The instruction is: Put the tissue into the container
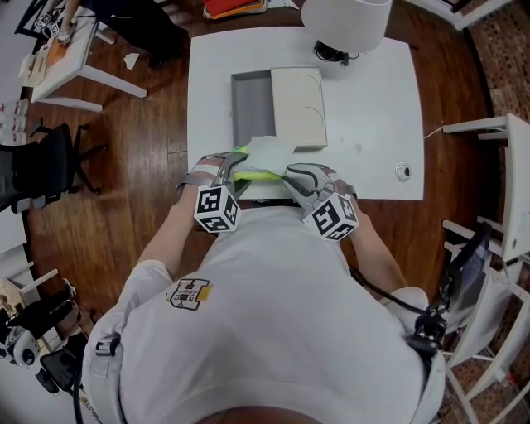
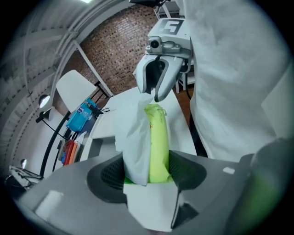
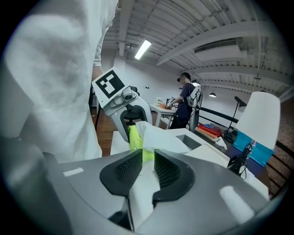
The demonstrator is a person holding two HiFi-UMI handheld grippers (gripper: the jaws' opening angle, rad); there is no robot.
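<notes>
At the near edge of the white table (image 1: 373, 108), both grippers meet over a lime-green tissue pack (image 1: 258, 175). My left gripper (image 1: 236, 171) is shut on the pack (image 2: 157, 137), and a white tissue (image 2: 133, 133) hangs out along its side. My right gripper (image 3: 148, 167) faces it, shut on the white tissue (image 3: 163, 140). From the left gripper view the right gripper (image 2: 154, 94) pinches the sheet's far end. The tissue (image 1: 270, 151) fans toward the grey container (image 1: 251, 108), whose beige lid (image 1: 298, 103) covers its right part. The left part is uncovered.
A white lamp (image 1: 346, 23) stands at the table's far edge, and a small round object (image 1: 402, 171) lies near its right front corner. A black office chair (image 1: 41, 166) and another white table (image 1: 79, 50) stand to the left. A person (image 3: 188, 101) stands far off.
</notes>
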